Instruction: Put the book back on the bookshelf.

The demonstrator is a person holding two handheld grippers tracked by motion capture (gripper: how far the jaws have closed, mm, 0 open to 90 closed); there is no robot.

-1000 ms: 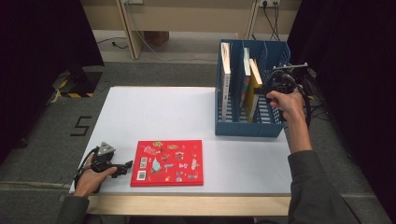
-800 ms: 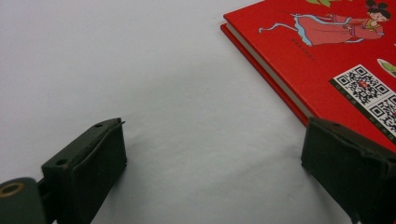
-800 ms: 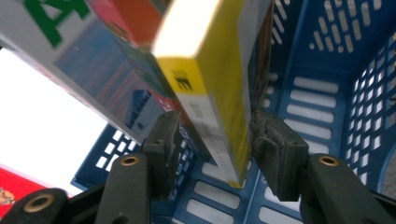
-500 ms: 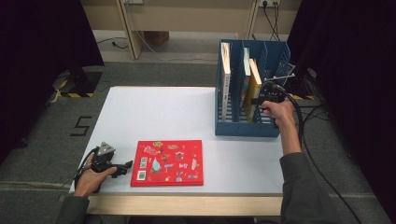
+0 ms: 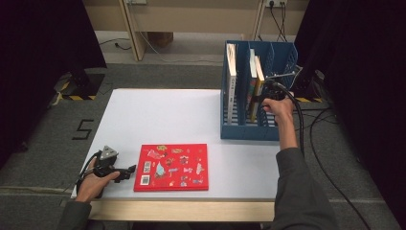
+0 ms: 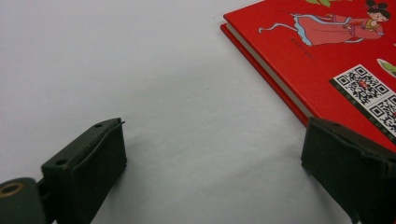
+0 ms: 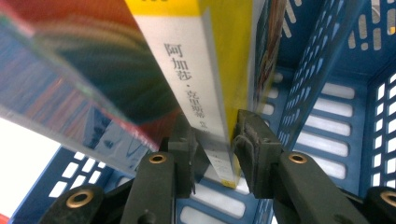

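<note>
in the blue rack (image 5: 249, 130), right claw (image 7: 212, 149) gripping yellow book (image 7: 224, 70) spine "阿加莎·克里", left claw (image 6: 212, 172) open

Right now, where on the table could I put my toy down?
The white table is bare left of the blue rack and behind the red book. The rack is crowded: books and the right gripper.

Red book (image 5: 172, 166), cartoon figures; yellow book (image 7: 219, 70), grey spine; blue rack (image 5: 275, 57).
</note>
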